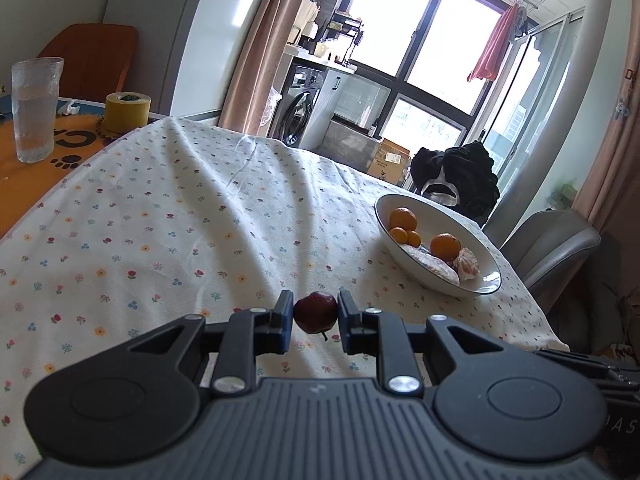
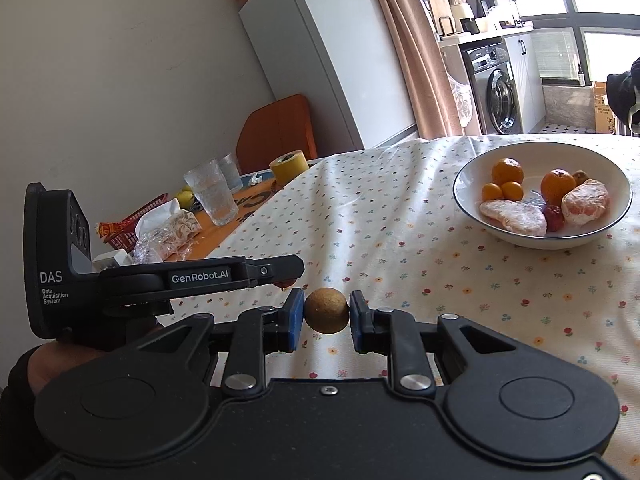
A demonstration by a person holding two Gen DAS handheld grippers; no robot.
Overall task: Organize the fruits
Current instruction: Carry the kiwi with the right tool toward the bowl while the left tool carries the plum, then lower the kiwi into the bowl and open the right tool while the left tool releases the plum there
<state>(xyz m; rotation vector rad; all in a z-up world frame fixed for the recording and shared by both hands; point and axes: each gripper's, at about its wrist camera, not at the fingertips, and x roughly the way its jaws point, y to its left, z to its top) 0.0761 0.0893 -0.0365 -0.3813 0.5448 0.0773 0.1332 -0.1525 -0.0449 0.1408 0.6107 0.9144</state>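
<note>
Red fruit: a small dark red fruit (image 1: pixel 315 312) sits right between the left claw's two fingers, stem poking down, just above the flowered tablecloth (image 1: pixel 180 220); whether it rests on the cloth or is lifted, I cannot tell.
Left claw: the left claw (image 1: pixel 314 320) is narrowed to the fruit's width, both blue pads pressing its sides. It has hold of it!
Brown fruit: over on the right wrist view, a round brown fruit (image 2: pixel 326 310) is pinched between the fingers of the right claw, its shadow on the cloth just beneath.
Right claw: the right claw (image 2: pixel 326 318) is closed down to the fruit, pads touching on both sides.
Left claw from the side: in the right wrist view it (image 2: pixel 294 271) reaches in just left of the brown fruit, a bit of red showing under its tip.
Bowl: a white bowl (image 2: pixel 480 168) with a dark rim stands on the cloth, well apart from both claws, ahead and to the right.
In the bowl: several oranges (image 2: pixel 507 172), two peeled citrus pieces (image 2: pixel 514 216) and another small red fruit (image 2: pixel 554 216).
Far left: a glass (image 1: pixel 34 108) and a yellow tape roll (image 1: pixel 127 111) stand on the orange mat beyond the cloth's edge.
Behind: curtain, washing machine (image 2: pixel 500 88), bright windows.
</note>
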